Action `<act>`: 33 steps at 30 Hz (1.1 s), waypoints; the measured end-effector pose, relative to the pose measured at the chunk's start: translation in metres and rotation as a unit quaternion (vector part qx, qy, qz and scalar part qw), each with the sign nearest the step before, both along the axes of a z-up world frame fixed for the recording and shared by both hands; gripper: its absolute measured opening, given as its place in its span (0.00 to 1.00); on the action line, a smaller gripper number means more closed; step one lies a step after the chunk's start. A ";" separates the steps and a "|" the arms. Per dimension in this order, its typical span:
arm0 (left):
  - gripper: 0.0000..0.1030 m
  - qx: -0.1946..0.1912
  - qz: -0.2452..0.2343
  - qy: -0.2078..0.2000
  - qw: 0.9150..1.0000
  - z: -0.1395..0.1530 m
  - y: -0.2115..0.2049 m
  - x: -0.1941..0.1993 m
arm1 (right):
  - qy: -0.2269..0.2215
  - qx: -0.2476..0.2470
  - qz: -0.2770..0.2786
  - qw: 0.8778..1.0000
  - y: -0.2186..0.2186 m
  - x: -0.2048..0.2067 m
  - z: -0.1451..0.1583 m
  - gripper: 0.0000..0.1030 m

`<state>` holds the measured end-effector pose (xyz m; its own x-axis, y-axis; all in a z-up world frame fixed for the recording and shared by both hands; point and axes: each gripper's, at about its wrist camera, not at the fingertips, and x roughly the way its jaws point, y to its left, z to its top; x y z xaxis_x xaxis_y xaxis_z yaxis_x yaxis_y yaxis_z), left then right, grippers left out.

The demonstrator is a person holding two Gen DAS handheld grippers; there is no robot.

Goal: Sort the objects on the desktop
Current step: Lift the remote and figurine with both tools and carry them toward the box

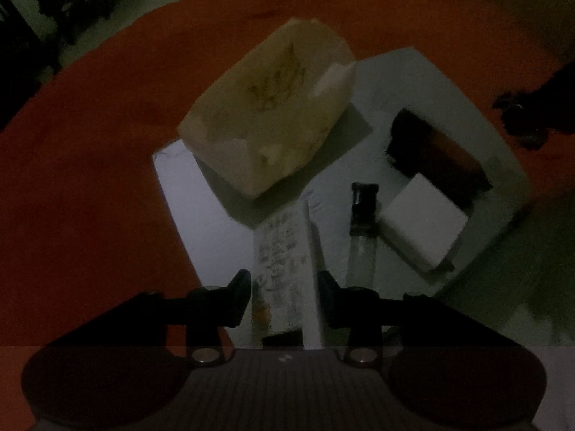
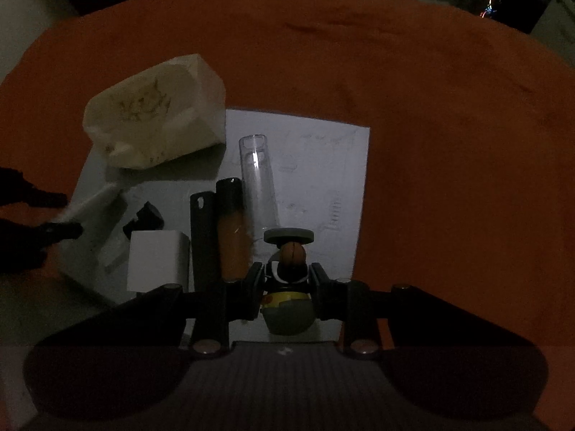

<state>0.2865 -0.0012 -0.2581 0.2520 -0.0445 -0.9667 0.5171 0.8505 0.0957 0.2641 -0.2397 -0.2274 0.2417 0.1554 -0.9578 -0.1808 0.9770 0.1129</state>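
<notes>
A: From the left wrist, our left tongs (image 1: 284, 298) pinch a long white box (image 1: 291, 273). It runs straight away from us, over the white paper (image 1: 194, 194).

B: And the right wrist?

A: Our right tongs (image 2: 285, 280) squeeze a little toy figure (image 2: 289, 287), its round base (image 2: 288, 236) pointing away. The clear tube (image 2: 257, 179) lies just ahead.

B: What's underneath?

A: An orange counter (image 2: 431, 107). The room is dark.
</notes>
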 end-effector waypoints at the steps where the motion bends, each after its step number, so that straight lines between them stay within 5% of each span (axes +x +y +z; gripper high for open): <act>1: 0.35 0.006 -0.001 0.003 1.000 -0.003 -0.003 0.003 | 0.001 0.000 0.000 1.000 0.000 0.001 -0.002 0.28; 7: 0.36 -0.001 -0.002 0.022 1.000 -0.012 -0.013 0.018 | 0.005 -0.005 0.005 1.000 -0.001 0.002 -0.009 0.28; 13: 0.77 0.011 -0.005 0.029 1.000 -0.022 -0.013 0.021 | 0.010 -0.008 0.004 1.000 -0.007 0.001 -0.014 0.28; 17: 0.73 0.036 -0.032 0.036 0.998 -0.037 -0.016 0.011 | 0.011 -0.010 0.003 1.000 -0.011 0.000 -0.016 0.28; 18: 0.67 0.022 -0.031 0.038 0.999 -0.036 -0.016 0.010 | 0.011 -0.011 0.003 1.000 -0.012 -0.001 -0.017 0.28; 19: 0.42 0.005 -0.030 0.041 0.999 -0.035 -0.015 0.009 | 0.011 -0.012 0.004 1.000 -0.013 -0.001 -0.017 0.28; 20: 0.39 -0.001 -0.026 0.038 0.999 -0.032 -0.015 0.009 | 0.012 -0.012 0.004 1.000 -0.013 -0.001 -0.017 0.28; 33: 0.39 -0.017 0.011 0.006 1.000 0.000 -0.007 -0.004 | 0.009 -0.016 0.003 1.000 -0.016 -0.010 -0.009 0.28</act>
<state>0.2830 -0.0081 -0.2583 0.2425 -0.0713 -0.9675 0.4987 0.8646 0.0612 0.2545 -0.2553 -0.2361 0.2246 0.1265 -0.9662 -0.1841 0.9792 0.0855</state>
